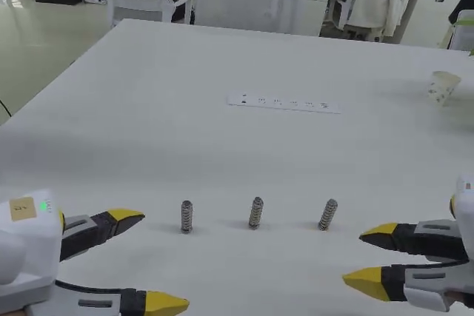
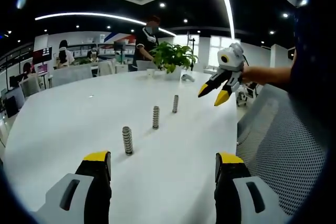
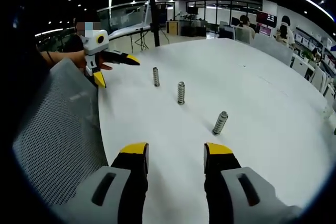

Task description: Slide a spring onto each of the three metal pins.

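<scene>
Three metal pins stand in a row on the white table [image 1: 222,146], each with a coiled spring around it: the left spring [image 1: 187,217], the middle spring [image 1: 255,213] and the right spring [image 1: 328,214], which leans a little. My left gripper [image 1: 148,259] hovers open at the near left, apart from the row, holding nothing. My right gripper [image 1: 363,258] hovers open at the near right, also holding nothing. The left gripper view looks along the row, nearest spring [image 2: 127,140] first, with the right gripper [image 2: 216,92] beyond. In the right gripper view the leaning spring [image 3: 220,123] is nearest.
A white power strip [image 1: 283,103] lies flat mid-table. A paper cup [image 1: 443,86] stands at the far right. Chairs [image 1: 244,7] line the far edge. A mesh chair [image 2: 283,145] sits at the near edge. A potted plant [image 2: 173,56] stands at one end of the table.
</scene>
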A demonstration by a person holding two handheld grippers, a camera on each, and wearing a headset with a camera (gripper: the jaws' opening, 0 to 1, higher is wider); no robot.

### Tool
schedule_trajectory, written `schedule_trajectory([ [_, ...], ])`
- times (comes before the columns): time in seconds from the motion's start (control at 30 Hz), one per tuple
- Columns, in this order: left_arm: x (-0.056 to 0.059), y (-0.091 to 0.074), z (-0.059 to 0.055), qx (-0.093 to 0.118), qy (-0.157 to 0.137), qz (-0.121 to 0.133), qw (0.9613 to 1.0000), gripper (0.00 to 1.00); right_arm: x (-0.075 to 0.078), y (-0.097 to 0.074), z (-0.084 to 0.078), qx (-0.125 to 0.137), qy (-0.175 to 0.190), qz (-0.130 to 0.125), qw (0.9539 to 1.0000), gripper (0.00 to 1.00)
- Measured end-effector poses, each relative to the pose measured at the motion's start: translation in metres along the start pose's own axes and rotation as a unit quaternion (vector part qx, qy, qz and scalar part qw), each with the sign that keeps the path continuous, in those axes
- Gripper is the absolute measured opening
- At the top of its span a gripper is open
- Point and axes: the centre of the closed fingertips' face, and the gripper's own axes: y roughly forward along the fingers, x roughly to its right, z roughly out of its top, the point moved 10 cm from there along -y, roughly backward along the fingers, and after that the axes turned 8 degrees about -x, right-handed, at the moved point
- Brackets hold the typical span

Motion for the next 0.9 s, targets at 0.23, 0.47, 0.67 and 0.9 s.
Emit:
schedule_trajectory([
  [0.23, 0.001, -0.002, -0.001, -0.003, -0.001, 0.0, 1.0, 0.78, 0.006, -0.009, -0.01, 0.017, -0.001, -0.008, 0.9998, 0.47],
  [0.47, 0.003, -0.002, 0.001, -0.004, -0.001, 0.002, 1.0, 0.78, 0.011, -0.014, -0.018, 0.037, -0.014, -0.007, 0.9992, 0.54],
  [0.67, 0.003, -0.002, 0.001, -0.004, -0.002, 0.004, 1.0, 0.78, 0.014, -0.016, -0.024, 0.047, -0.01, -0.005, 0.9989, 0.63],
  [0.9, 0.004, -0.001, 0.001, -0.003, -0.004, 0.007, 1.0, 0.78, 0.014, -0.016, -0.03, 0.064, -0.02, 0.0, 0.9978, 0.75],
])
